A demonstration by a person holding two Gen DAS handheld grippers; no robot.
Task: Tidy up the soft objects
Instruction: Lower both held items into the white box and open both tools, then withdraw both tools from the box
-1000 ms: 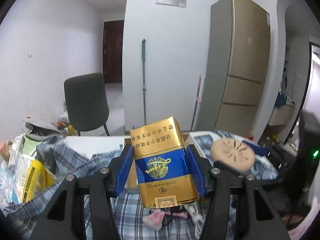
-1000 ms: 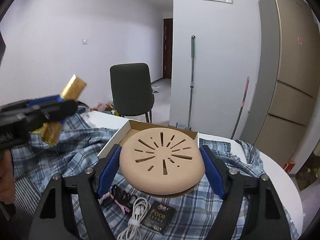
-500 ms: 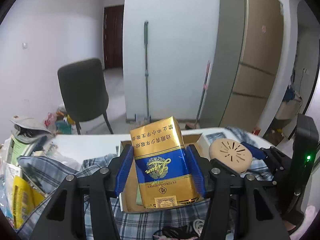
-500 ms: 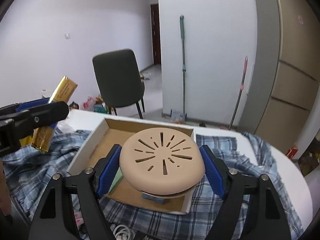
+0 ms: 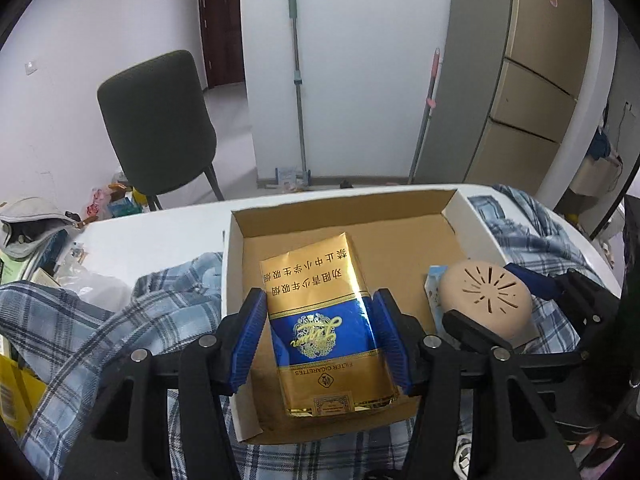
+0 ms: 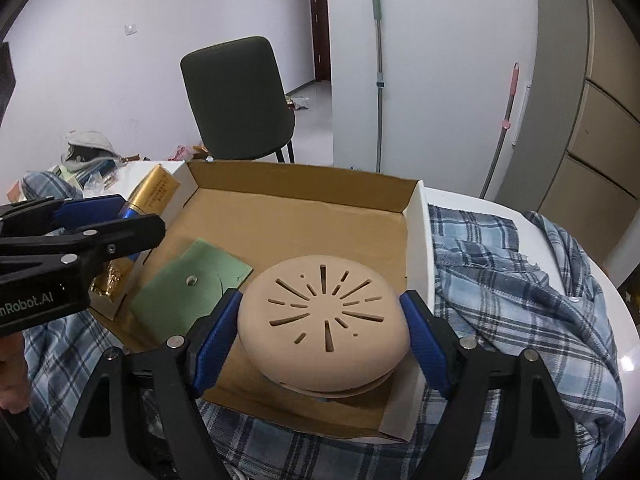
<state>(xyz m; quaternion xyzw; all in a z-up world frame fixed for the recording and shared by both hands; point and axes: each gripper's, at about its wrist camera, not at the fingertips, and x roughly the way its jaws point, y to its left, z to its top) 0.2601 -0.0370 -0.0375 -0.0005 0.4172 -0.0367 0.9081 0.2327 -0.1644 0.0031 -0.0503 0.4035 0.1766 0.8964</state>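
Left gripper [image 5: 320, 336] clamps a gold and blue cigarette pack [image 5: 324, 328] by its long sides, tilted above the cardboard box [image 5: 400, 236]. Right gripper [image 6: 322, 332] grips a round beige pad [image 6: 324, 320] at its widest, low over the box's near right corner. Judged: both are held for setting down inside. A green card [image 6: 192, 284] lies on the box floor; plaid cloth [image 6: 520, 288] lies around the box

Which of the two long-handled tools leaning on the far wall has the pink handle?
The shorter one on the right, beside the fridge; the taller mop has a green handle.
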